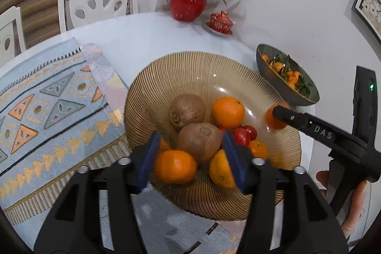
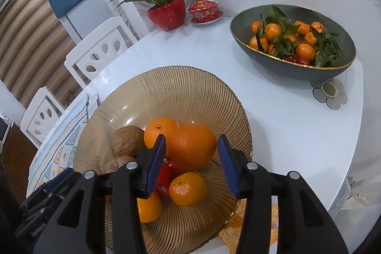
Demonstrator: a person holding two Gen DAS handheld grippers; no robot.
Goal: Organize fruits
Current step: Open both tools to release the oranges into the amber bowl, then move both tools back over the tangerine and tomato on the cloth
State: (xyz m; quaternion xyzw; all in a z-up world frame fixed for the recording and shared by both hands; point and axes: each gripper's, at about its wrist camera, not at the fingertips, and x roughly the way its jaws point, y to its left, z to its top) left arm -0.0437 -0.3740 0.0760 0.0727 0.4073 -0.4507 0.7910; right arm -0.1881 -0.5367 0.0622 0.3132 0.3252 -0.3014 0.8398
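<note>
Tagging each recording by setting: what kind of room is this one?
Probably a home dining area: a round white table with white cut-out chairs around it, a ribbed amber glass fruit bowl, and a red-potted plant by the wall.

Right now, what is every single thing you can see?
amber bowl: one, ribbed glass, middle of table
oranges: about five, orange, in amber bowl; one blurred between the right gripper's fingers
kiwis: two, brown, in amber bowl
red fruits: at least two, small, in amber bowl
green bowl: one, dark, gold rim, far right
tangerines: many, orange, leafy, in green bowl
plant: one, green, red pot, by wall
cup: one, red, lidded, beside plant
coaster: one, flower-shaped, by green bowl
mat: one, blue, patterned, left of amber bowl
chairs: at least two, white, behind table
table: one, white
hand: one, partly seen
left gripper: black, open, over amber bowl
right gripper: black, open, over amber bowl
</note>
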